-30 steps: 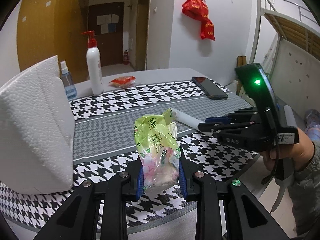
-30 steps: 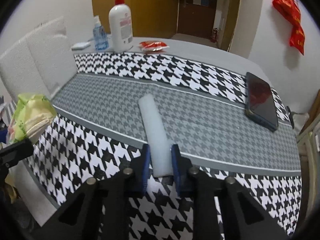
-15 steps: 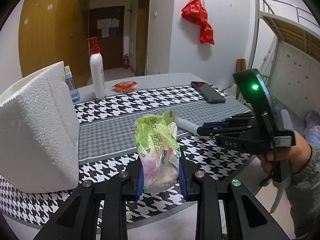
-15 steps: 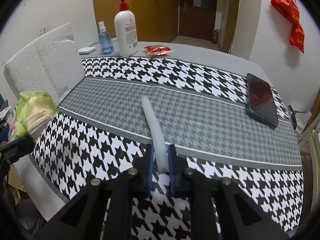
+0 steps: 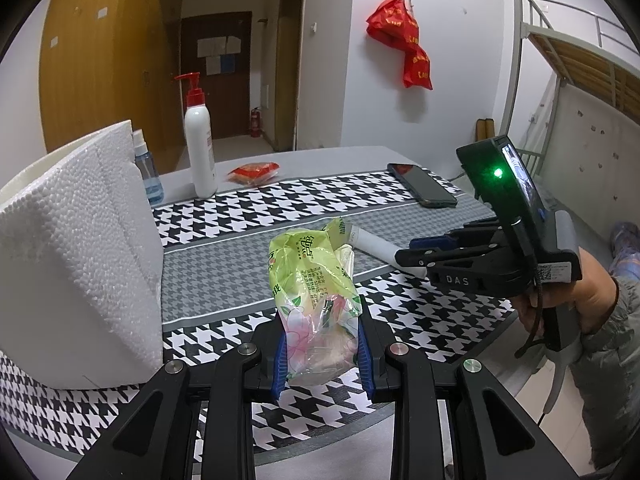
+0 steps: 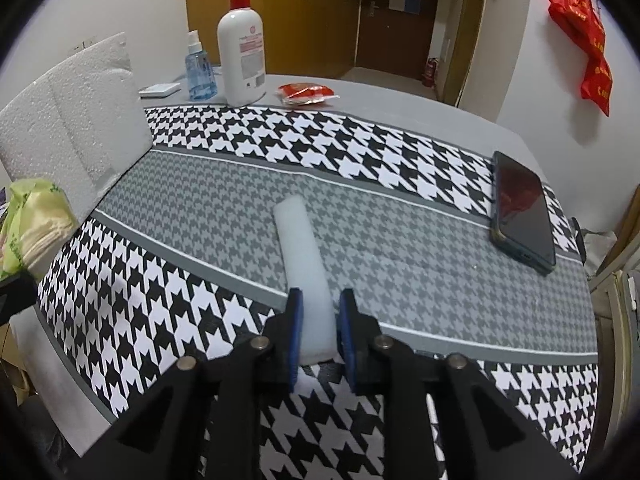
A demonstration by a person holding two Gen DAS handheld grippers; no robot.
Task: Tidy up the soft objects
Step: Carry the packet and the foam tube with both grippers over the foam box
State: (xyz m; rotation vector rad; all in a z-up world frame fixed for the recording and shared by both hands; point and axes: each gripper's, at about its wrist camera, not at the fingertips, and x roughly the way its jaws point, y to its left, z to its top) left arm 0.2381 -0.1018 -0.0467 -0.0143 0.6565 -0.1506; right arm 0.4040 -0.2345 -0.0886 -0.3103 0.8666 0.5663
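Left gripper clamps green plastic bag; right gripper jaws opening around white foam strip, likely mid-release; next: back off clear.

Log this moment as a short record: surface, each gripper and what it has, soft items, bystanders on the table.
surface: table with houndstooth cloth
left gripper: shut on green plastic bag
right gripper: jaws opening, white foam strip between them, lying on the cloth
foam block: at the table's left edge
bystanders: pump bottle, spray bottle, red packet, phone
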